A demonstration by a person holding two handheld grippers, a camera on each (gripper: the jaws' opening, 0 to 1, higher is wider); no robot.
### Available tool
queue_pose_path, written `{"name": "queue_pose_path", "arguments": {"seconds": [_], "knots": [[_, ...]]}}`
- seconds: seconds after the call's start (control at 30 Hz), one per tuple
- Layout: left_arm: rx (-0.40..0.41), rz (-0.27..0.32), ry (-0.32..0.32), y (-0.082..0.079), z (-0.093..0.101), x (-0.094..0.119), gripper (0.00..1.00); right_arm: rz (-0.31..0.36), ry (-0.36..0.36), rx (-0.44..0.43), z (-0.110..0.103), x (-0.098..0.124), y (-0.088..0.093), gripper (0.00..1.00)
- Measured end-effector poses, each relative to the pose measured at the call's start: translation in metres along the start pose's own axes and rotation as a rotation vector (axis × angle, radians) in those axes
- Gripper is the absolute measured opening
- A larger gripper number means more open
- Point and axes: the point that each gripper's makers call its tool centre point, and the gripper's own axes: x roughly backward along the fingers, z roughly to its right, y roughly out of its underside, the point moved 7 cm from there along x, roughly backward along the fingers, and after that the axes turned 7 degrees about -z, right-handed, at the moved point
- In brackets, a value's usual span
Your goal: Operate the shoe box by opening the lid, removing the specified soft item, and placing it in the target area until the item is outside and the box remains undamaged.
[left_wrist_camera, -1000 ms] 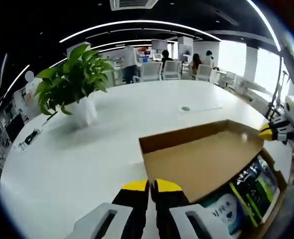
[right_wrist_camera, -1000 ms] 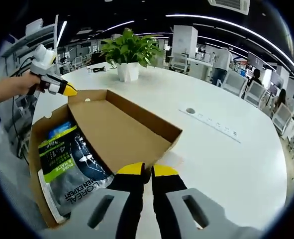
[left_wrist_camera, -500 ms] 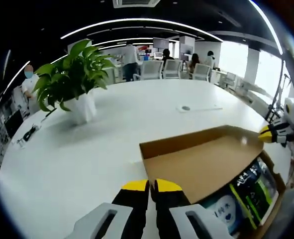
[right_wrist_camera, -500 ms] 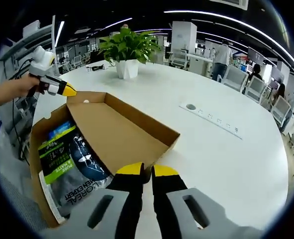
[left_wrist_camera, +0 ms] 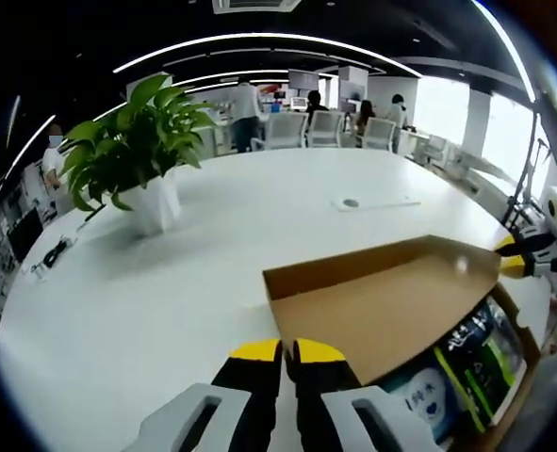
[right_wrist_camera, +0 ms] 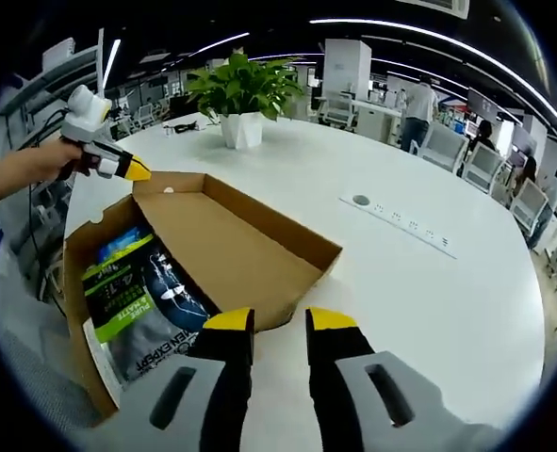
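White and round, the surface (left_wrist_camera: 203, 254) spreads through an open office. In the left gripper view, the left tool (left_wrist_camera: 287, 351) has its jaws pressed together at the near edge of the shoe box (left_wrist_camera: 528, 363) lid (left_wrist_camera: 382, 306), which stands raised; beyond the lid sits a potted plant (left_wrist_camera: 137, 151). The right tool (left_wrist_camera: 507, 260) shows by the lid's far corner. In the right gripper view, the right tool (right_wrist_camera: 278, 321) has its jaws parted, holding nothing, just before the lid (right_wrist_camera: 231, 250). A soft packet (right_wrist_camera: 141, 301) lies inside the box. The left tool (right_wrist_camera: 127, 170) touches the lid's far corner.
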Motion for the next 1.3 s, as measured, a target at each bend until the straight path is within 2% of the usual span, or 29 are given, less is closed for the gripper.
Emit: {"name": "queue_pose_path", "arguments": {"seconds": [0.13, 0.37, 0.7, 0.9, 1.03, 1.1, 1.17, 1.23, 1.3], "knots": [[-0.007, -0.001, 0.0, 0.0, 0.0, 0.001, 0.05, 0.008, -0.016, -0.014, -0.003, 0.004, 0.003, 0.3], [-0.029, -0.001, 0.003, 0.002, 0.001, 0.004, 0.09, 0.015, -0.045, -0.013, -0.011, 0.014, 0.009, 0.35], [-0.043, 0.03, 0.015, -0.004, 0.007, 0.027, 0.19, 0.025, -0.078, 0.006, -0.022, 0.025, 0.014, 0.41], [-0.05, 0.031, 0.046, 0.003, 0.027, 0.042, 0.22, 0.031, -0.091, 0.008, -0.028, 0.03, 0.014, 0.43], [-0.042, 0.027, 0.077, 0.009, 0.035, 0.043, 0.23, 0.035, -0.094, 0.01, -0.032, 0.033, 0.016, 0.44], [-0.044, 0.02, 0.088, 0.014, 0.039, 0.042, 0.24, 0.036, -0.096, 0.013, -0.033, 0.034, 0.017, 0.44], [-0.055, 0.019, 0.094, 0.023, 0.052, 0.048, 0.26, 0.041, -0.098, 0.012, -0.034, 0.035, 0.017, 0.44], [-0.054, 0.015, 0.111, 0.028, 0.054, 0.047, 0.27, 0.043, -0.099, 0.013, -0.035, 0.035, 0.017, 0.44], [-0.045, 0.013, 0.131, 0.033, 0.067, 0.052, 0.28, 0.048, -0.098, 0.017, -0.036, 0.036, 0.017, 0.45]]}}
